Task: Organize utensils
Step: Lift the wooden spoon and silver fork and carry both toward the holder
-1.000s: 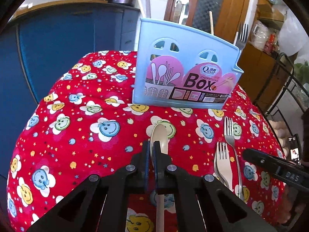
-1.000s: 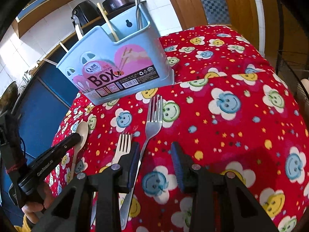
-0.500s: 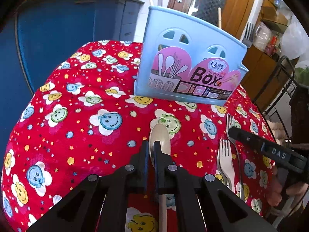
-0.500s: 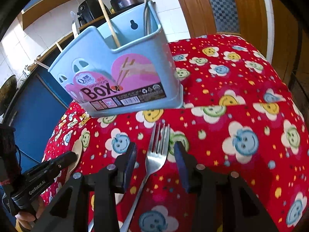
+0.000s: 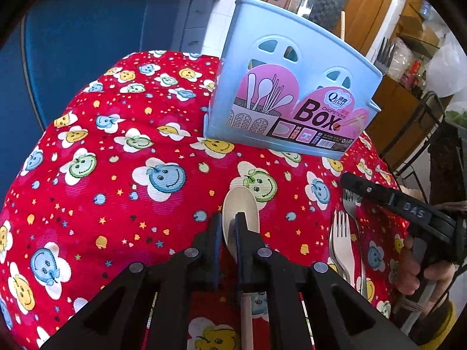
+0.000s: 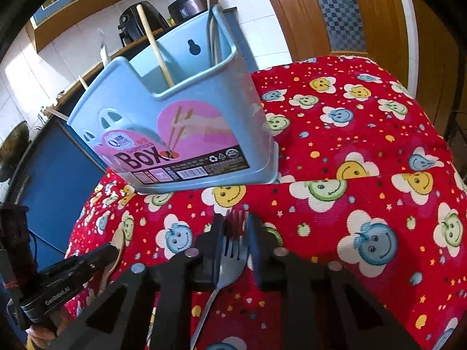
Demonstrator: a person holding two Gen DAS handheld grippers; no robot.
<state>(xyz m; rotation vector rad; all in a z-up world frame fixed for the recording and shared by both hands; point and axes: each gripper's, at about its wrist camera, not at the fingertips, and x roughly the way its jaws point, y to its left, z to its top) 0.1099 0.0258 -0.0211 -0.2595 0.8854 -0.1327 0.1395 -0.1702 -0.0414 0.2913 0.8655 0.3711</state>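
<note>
My left gripper (image 5: 228, 218) grips the neck of a pale spoon (image 5: 240, 204) low over the red cloth, bowl pointing at the box; its jaws are opening a little. A blue utensil box (image 5: 292, 87) stands behind it, holding a wooden stick, a fork and a metal handle. In the right wrist view, my right gripper (image 6: 235, 221) is closing, its pads against the sides of a steel fork's head (image 6: 232, 259). The box (image 6: 175, 122) is just ahead of it. A second fork (image 5: 341, 239) lies on the cloth beside the held one.
The table wears a red cloth (image 5: 116, 175) with smiley flowers and drops away at its rounded edges. A blue cabinet (image 5: 87, 29) stands at the left, a wooden door (image 6: 364, 14) behind, and a wire rack (image 5: 423, 134) at the right.
My right gripper moved forward along the fork and its jaws closed from wide apart onto the fork's head. The left gripper kept hold of the spoon, and the box looks nearer.
</note>
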